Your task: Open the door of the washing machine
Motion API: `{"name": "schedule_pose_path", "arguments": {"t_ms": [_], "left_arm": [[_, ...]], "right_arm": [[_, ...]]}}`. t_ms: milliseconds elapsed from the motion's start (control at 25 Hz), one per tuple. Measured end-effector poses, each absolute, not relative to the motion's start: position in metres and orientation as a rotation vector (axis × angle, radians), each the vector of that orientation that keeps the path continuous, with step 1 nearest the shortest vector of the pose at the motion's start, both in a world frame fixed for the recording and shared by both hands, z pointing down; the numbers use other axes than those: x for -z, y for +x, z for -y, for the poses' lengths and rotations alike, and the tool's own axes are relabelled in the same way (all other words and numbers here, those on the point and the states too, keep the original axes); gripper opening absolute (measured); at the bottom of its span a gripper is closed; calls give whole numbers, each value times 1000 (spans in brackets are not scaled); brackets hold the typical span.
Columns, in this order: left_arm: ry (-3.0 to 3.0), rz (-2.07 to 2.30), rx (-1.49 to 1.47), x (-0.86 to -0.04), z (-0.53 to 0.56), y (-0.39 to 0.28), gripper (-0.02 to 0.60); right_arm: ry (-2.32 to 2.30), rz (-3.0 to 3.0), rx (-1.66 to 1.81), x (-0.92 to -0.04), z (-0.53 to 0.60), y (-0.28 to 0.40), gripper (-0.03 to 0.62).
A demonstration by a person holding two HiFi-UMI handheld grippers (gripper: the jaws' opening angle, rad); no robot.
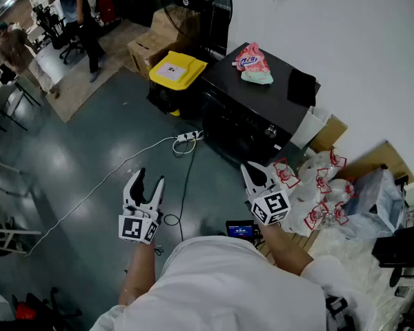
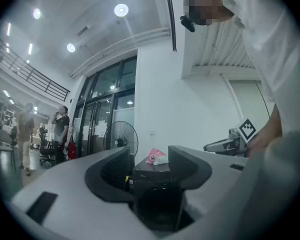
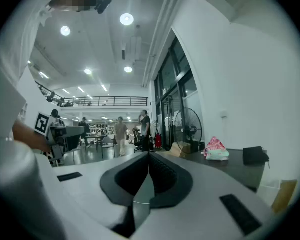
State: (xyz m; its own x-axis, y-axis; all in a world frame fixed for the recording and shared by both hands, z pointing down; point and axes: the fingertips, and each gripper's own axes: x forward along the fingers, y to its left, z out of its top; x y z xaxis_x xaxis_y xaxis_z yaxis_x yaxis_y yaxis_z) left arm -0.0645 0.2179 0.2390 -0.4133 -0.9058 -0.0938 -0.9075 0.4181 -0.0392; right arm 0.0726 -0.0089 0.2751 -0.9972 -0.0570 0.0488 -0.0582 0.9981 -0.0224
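**Black washing machine (image 1: 257,109) beyond two white grippers**

Nearest, the left gripper (image 1: 146,178) is held level with its jaws spread wide and empty. The right gripper (image 1: 250,169) has its jaws pressed together on nothing. Farther off, against the white wall at right, stands the washing machine, well apart from both. Its door (image 1: 233,134) looks shut. A pink bag (image 1: 252,61) lies on its top, and a yellow bin (image 1: 176,70) stands just left.

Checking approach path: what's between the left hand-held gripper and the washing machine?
Head view: floor with a power strip near the washing machine, a white cable and a black cord.
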Motion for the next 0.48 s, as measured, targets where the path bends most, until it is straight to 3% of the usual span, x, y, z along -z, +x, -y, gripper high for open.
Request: {"name": "schedule_pose_path", "arguments": {"t_ms": [480], "left_arm": [[-1684,-2573,-86,-248,-226,-59,233]], "right_arm": [[144,3102,-121,-288,-2,90,32]]}}
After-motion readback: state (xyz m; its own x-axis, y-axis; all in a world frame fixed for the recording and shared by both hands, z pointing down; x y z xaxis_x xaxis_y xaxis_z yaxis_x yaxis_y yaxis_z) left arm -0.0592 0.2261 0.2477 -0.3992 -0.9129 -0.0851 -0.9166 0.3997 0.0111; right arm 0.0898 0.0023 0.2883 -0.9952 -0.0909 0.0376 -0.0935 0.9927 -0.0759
